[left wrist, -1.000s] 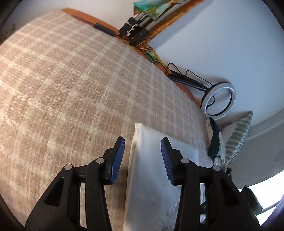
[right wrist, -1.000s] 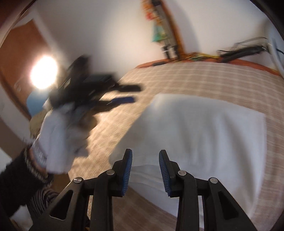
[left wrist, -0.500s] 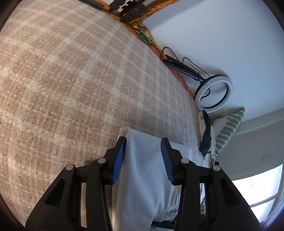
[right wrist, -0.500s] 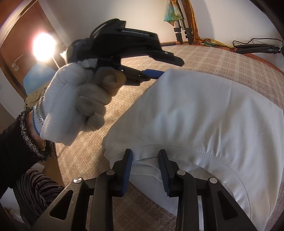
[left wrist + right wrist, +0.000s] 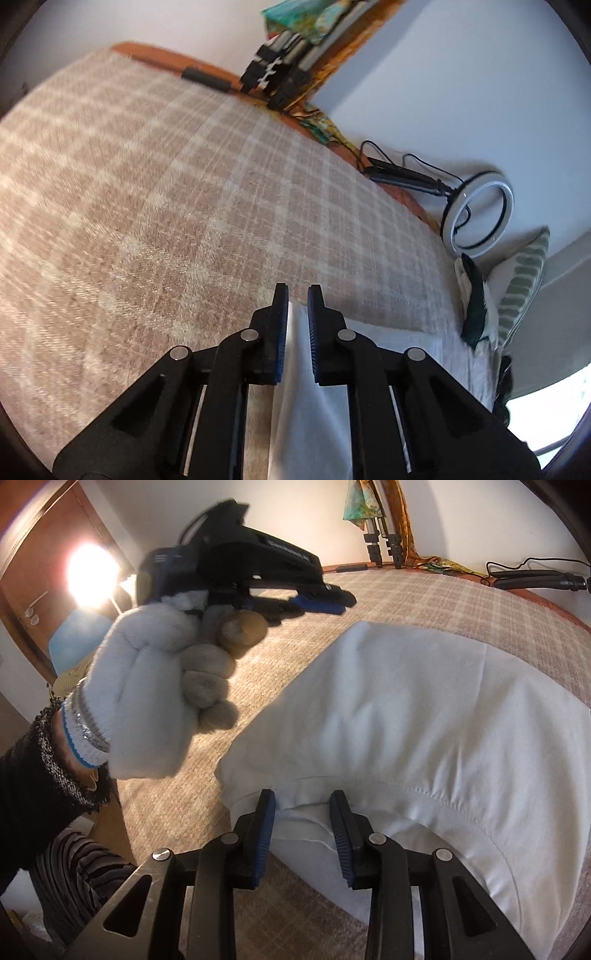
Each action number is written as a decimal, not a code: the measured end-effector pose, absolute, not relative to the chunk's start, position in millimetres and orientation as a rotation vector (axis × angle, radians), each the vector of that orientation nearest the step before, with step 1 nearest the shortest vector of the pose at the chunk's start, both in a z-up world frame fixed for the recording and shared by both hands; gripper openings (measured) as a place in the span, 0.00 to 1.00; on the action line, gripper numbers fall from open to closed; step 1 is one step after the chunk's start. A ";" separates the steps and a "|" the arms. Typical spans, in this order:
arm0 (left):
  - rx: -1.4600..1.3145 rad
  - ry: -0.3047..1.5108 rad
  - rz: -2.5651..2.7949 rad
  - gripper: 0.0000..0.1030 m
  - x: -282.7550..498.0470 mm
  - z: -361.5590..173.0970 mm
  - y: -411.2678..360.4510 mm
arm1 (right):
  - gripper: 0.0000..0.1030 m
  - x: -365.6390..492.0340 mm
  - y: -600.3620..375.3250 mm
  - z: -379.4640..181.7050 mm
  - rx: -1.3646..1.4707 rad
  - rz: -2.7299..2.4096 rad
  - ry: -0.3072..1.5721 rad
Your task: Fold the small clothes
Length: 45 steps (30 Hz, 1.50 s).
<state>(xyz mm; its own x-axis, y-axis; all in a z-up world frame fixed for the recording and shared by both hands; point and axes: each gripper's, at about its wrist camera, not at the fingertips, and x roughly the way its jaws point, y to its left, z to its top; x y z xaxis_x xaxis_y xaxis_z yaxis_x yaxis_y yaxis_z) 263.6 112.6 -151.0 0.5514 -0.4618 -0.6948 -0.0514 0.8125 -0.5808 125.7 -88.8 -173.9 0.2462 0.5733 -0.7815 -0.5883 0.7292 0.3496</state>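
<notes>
The garment (image 5: 424, 716) lies on the bed (image 5: 184, 184) at the right-wrist frame's centre-right, the gloved left hand (image 5: 155, 698) at its left, a ring light (image 5: 480, 214) beyond the bed's far edge.

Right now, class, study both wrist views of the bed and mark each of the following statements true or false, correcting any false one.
1. The white garment lies on a checked blanket. True.
2. A ring light sits by the wall past the bed. True.
3. The hand on the left gripper is bare. False: the hand wears a pale glove.
4. The right gripper is above bare blanket only. False: the garment's hemmed edge lies between its fingers.
5. The garment is dark blue. False: it is white.
</notes>
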 end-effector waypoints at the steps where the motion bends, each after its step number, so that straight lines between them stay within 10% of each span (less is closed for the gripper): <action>1: -0.574 0.964 -0.263 0.09 259.5 -146.3 107.9 | 0.31 125.1 -91.8 -172.1 -0.002 0.795 1.062; 25: -0.146 1.037 -0.239 0.11 126.2 -151.3 58.6 | 0.34 135.8 -207.6 -162.6 0.071 0.535 1.104; 28: -0.203 1.012 -0.229 0.45 127.7 -142.4 72.2 | 0.49 130.8 -218.7 -151.7 0.103 0.532 1.069; 31: -0.266 0.996 -0.244 0.52 135.2 -134.2 83.4 | 0.66 130.3 -235.1 -142.7 0.116 0.475 1.005; 45: -0.658 1.128 -0.294 0.51 184.6 -175.3 119.9 | 0.37 160.0 -297.2 -189.9 0.503 0.471 1.099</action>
<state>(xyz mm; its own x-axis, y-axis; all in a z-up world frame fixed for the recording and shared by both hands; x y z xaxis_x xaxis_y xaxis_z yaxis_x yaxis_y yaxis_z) 184.6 119.9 -175.3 0.4165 -0.5325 -0.7368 -0.1054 0.7767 -0.6210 160.0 -297.2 -189.9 0.3800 0.5896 -0.7127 -0.1099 0.7938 0.5981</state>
